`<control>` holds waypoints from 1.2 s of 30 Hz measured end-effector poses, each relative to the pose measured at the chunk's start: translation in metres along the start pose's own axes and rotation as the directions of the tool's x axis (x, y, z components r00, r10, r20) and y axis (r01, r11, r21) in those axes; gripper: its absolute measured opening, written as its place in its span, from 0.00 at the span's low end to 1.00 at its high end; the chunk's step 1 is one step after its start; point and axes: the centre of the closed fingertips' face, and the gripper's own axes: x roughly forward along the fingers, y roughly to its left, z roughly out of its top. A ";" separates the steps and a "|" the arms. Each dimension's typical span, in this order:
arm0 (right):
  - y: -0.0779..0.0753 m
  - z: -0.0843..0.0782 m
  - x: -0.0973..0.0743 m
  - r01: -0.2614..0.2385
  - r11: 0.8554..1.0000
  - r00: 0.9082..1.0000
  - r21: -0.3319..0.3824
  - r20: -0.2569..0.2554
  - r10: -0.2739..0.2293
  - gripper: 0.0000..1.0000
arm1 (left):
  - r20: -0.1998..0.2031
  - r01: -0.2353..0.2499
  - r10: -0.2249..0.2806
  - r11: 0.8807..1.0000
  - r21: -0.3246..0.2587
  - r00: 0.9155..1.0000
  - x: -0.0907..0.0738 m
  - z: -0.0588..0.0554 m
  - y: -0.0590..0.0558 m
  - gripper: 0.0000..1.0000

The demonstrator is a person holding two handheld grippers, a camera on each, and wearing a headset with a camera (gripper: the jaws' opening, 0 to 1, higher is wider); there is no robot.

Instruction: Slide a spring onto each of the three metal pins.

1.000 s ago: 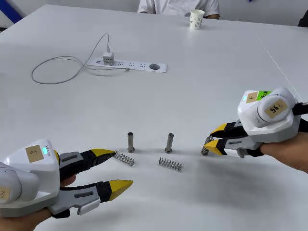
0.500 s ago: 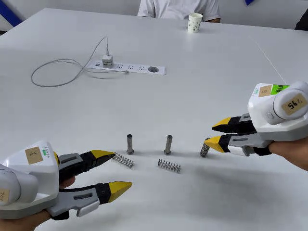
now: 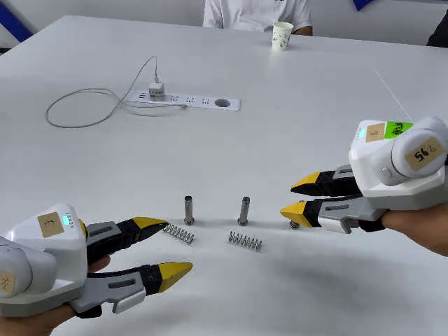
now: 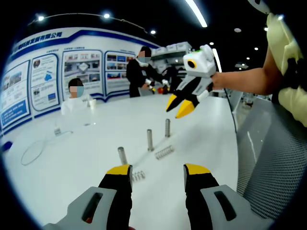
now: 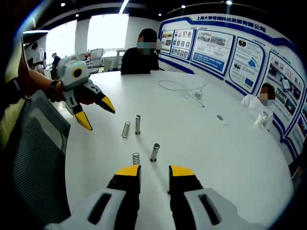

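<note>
Two bare metal pins [image 3: 188, 209] [image 3: 243, 210] stand upright on the white table [image 3: 280, 126]. One loose spring [image 3: 179, 233] lies just right of my left gripper's upper tip, and another spring [image 3: 246, 241] lies in front of the middle pin. A third spring [image 3: 294, 225] stands upright at the right, mostly hidden under my right gripper [image 3: 292, 199], whose jaws are open with nothing in them. Low at the left, my left gripper [image 3: 171, 245] is open wide and holds nothing. In the left gripper view the three pins [image 4: 149, 140] stand in a row, the farthest below the right gripper [image 4: 176, 111].
A white power strip [image 3: 189, 100] with a plugged charger and a looped cable [image 3: 77, 105] lies at mid-left of the table. At the far edge stands a paper cup [image 3: 281, 35], with a seated person [image 3: 255, 12] behind it.
My right gripper has opened and let go of the spring it held, leaving it standing at the right pin, then shifted left over it. The left gripper has stayed put.
</note>
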 end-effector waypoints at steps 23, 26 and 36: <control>0.028 -0.036 0.049 -0.111 0.993 0.990 0.026 -0.089 0.113 0.20 | 0.002 -0.001 0.001 1.000 0.001 1.000 0.001 0.001 -0.001 0.44; 0.030 -0.040 0.054 -0.115 0.993 0.988 0.030 -0.098 0.118 0.19 | 0.000 0.000 0.000 1.000 0.002 1.000 0.001 0.001 -0.001 0.44; 0.031 -0.048 0.061 -0.114 0.992 0.987 0.046 -0.107 0.119 0.17 | -0.004 0.003 -0.003 1.000 0.002 1.000 0.002 0.000 0.000 0.44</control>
